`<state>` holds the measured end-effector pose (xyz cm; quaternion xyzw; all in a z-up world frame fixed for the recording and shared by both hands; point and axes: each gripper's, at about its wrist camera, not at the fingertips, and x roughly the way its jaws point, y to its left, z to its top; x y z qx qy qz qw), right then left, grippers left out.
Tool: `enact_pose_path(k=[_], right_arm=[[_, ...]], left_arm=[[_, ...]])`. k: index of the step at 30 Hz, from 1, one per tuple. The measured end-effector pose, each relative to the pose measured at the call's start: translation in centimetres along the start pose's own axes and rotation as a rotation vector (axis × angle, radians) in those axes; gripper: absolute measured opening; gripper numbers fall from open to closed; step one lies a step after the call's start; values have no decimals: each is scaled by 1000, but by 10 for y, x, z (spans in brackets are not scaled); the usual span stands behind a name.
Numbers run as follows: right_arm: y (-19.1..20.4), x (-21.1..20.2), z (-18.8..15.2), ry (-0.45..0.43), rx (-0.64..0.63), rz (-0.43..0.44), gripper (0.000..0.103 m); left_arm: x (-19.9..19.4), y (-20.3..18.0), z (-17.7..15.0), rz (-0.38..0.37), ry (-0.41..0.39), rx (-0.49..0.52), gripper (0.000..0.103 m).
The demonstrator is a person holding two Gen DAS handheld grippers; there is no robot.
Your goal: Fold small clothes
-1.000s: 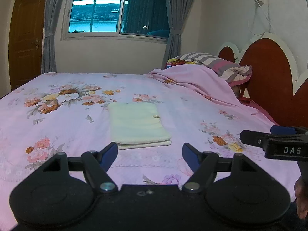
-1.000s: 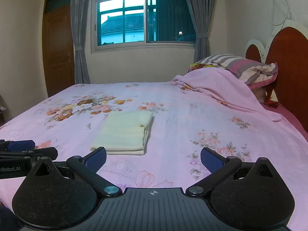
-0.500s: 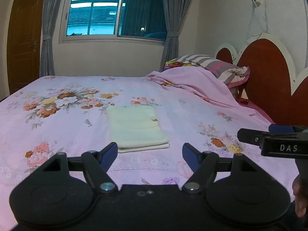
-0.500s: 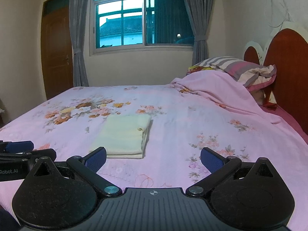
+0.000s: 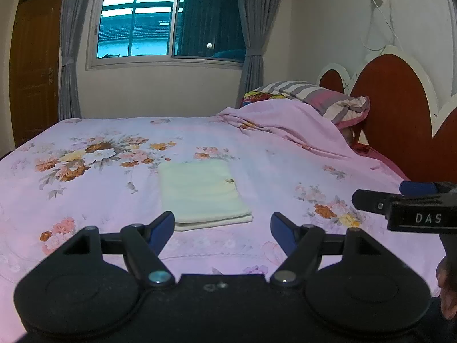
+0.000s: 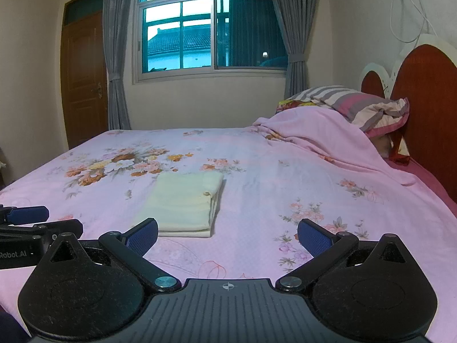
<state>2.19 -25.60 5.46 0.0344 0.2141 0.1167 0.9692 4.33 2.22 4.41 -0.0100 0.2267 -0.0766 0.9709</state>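
Observation:
A pale yellow garment (image 5: 201, 193) lies folded into a neat rectangle on the pink floral bed sheet (image 5: 85, 194); it also shows in the right wrist view (image 6: 182, 203). My left gripper (image 5: 222, 227) is open and empty, held above the near edge of the bed just short of the garment. My right gripper (image 6: 227, 235) is open and empty, also short of the garment and to its right. The right gripper shows at the right edge of the left wrist view (image 5: 400, 203). The left gripper shows at the left edge of the right wrist view (image 6: 34, 223).
A rumpled pink blanket (image 5: 285, 125) and striped pillows (image 5: 322, 100) lie at the head of the bed by the red headboard (image 5: 400, 108). A curtained window (image 5: 171, 20) and a wooden door (image 5: 31, 65) are on the far wall.
Both grippers have drawn back and tilted up a little, so the folded garment sits slightly lower and farther in view. Both stay open and empty.

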Motion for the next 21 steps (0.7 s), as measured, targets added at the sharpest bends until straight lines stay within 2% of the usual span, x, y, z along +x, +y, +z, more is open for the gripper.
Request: enact_pose_path(k=[5, 21], right_arm=[[1, 0, 0, 2, -2, -1, 103], [5, 7, -5, 10, -9, -6, 103]], left_arm=[[0, 1, -1, -23, 7, -17, 74], [-6, 0, -2, -37, -44, -33, 74]])
